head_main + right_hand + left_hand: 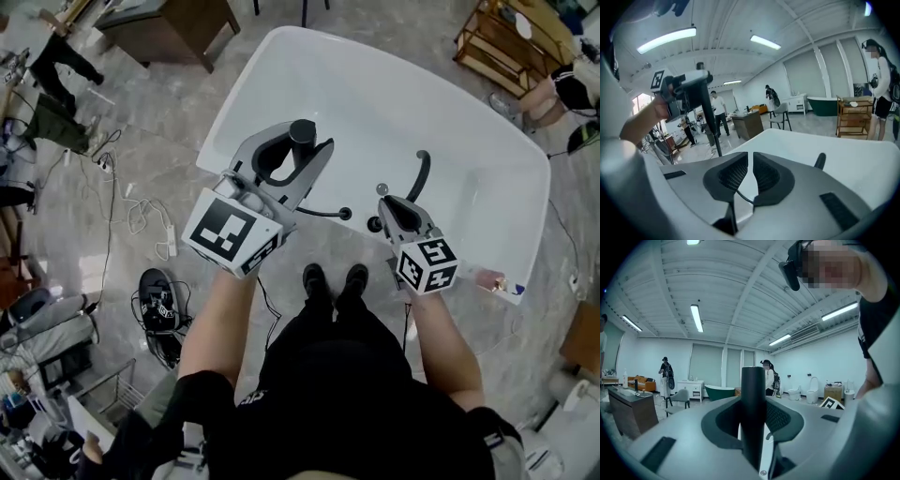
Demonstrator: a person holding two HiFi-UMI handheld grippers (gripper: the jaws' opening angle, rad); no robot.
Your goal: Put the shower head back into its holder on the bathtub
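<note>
Lower end of shower head (753,390) hidden behind left claw (753,416), distant people (665,373) indistinctly small

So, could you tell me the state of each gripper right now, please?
Left gripper: shut on the shower head.
Right gripper: closing, nothing between its jaws.

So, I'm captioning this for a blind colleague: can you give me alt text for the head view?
Seen from above, a person stands at a white bathtub, the left gripper shut on a black shower head held over the tub. The right gripper, beside it, is closing its fingers on nothing.
</note>
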